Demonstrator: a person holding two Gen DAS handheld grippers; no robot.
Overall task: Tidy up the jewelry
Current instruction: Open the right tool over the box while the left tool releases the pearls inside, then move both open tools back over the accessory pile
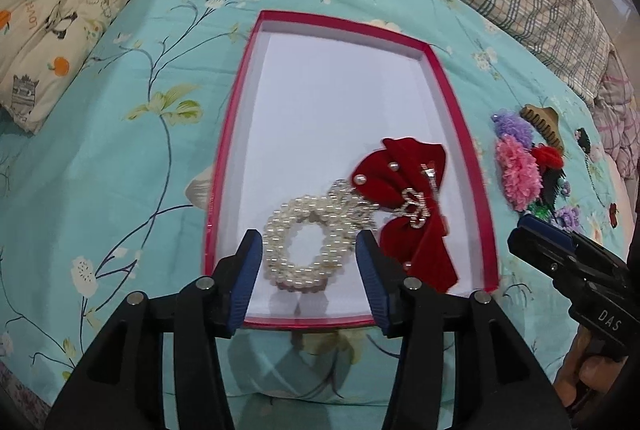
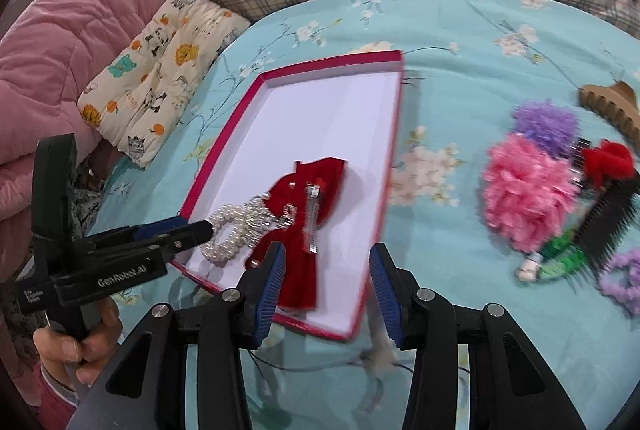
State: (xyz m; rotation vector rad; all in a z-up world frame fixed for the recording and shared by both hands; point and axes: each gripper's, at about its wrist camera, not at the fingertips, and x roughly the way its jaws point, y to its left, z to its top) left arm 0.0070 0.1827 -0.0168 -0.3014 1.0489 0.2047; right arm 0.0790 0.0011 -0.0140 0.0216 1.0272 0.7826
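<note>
Two spread grippers over a red jewelry box on the bed.
Left wrist view: the left gripper (image 1: 309, 250) stands spread above the pearl bracelet (image 1: 306, 240), not pinching it; bracelet and red velvet bow (image 1: 404, 202) lie inside the box (image 1: 240, 78). Right wrist view: the right gripper (image 2: 327, 272) is spread and empty above the box's near edge; hair accessories (image 2: 528, 186) lie on the sheet beside it.

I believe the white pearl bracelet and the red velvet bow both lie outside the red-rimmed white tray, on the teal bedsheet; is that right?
Not quite: the white pearl bracelet and red velvet bow both lie inside the red-rimmed white tray, which rests on the teal bedsheet. The left wrist view shows it.
</note>
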